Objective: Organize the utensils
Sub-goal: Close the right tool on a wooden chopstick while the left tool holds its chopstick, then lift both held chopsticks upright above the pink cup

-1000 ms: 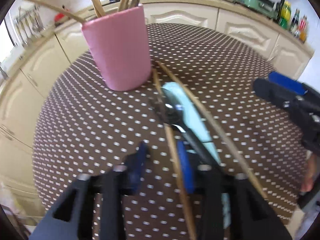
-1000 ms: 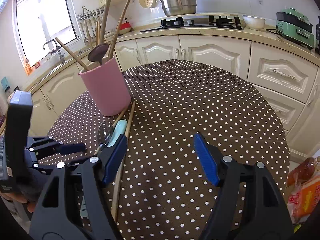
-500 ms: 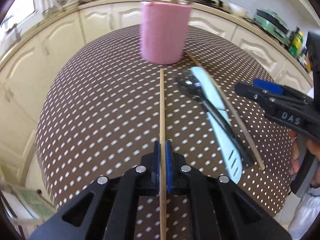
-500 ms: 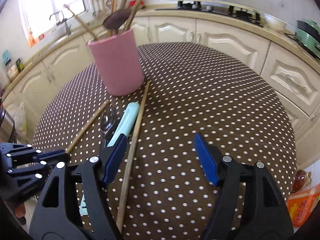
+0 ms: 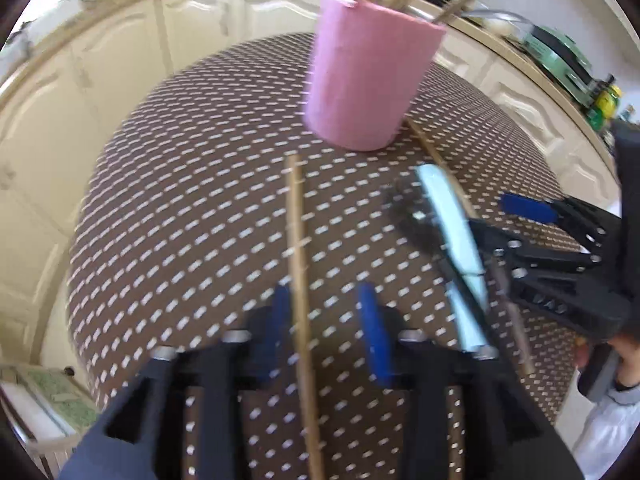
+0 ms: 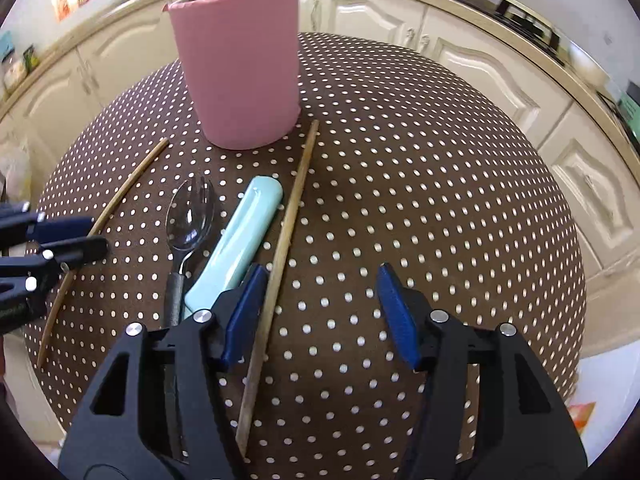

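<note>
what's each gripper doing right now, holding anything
Left gripper: jaws opening, the left chopstick lies between them, not gripped.
Right gripper: jaws closing, the right chopstick lies between them, not yet gripped.

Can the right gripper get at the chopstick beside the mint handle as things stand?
Probably yes. The chopstick lies flat on the table, already between the closing jaws of the right gripper, near its left finger. Nothing covers it; the mint handle lies just outside that finger.

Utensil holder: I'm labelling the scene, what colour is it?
Pink, plain. The utensil holder shows sharpest in the right wrist view.
</note>
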The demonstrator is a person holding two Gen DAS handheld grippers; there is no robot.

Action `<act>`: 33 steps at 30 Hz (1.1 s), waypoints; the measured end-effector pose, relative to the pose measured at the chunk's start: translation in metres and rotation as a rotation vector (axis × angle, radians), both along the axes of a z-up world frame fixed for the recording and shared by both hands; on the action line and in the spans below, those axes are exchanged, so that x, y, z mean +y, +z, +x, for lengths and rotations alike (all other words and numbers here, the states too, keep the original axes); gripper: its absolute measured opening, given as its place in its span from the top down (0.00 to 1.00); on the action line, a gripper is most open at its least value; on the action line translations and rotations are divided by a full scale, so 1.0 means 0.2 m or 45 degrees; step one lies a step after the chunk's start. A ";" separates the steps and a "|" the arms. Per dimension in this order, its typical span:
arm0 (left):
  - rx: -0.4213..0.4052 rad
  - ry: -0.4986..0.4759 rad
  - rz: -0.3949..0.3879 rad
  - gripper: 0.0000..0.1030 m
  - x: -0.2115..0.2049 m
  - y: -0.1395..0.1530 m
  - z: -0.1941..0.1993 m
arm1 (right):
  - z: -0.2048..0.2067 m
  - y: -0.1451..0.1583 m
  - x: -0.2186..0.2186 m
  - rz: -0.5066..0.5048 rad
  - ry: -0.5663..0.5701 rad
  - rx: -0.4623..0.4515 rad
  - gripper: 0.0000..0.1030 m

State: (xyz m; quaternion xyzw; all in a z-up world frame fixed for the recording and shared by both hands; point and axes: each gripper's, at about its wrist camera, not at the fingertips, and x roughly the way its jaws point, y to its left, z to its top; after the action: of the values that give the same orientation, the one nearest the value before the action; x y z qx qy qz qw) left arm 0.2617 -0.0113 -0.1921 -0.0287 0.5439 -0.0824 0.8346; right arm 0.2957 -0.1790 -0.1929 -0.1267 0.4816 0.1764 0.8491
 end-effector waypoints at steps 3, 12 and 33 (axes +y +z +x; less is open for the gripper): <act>0.011 -0.035 0.095 0.55 -0.04 -0.01 0.07 | 0.08 0.01 0.02 -0.016 0.015 0.102 0.55; 0.028 -0.001 0.109 0.91 0.04 0.01 0.14 | 0.33 0.03 0.08 -0.083 0.048 0.333 0.66; -0.319 0.089 -0.069 0.95 0.17 0.24 -0.04 | 0.42 0.11 -0.32 0.373 -0.082 0.196 0.95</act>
State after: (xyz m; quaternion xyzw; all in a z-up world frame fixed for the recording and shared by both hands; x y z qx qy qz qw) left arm 0.2546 0.0229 -0.1445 -0.0596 0.4318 -0.0706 0.8972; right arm 0.3793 -0.2436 -0.1706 0.0278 0.5182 0.2269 0.8242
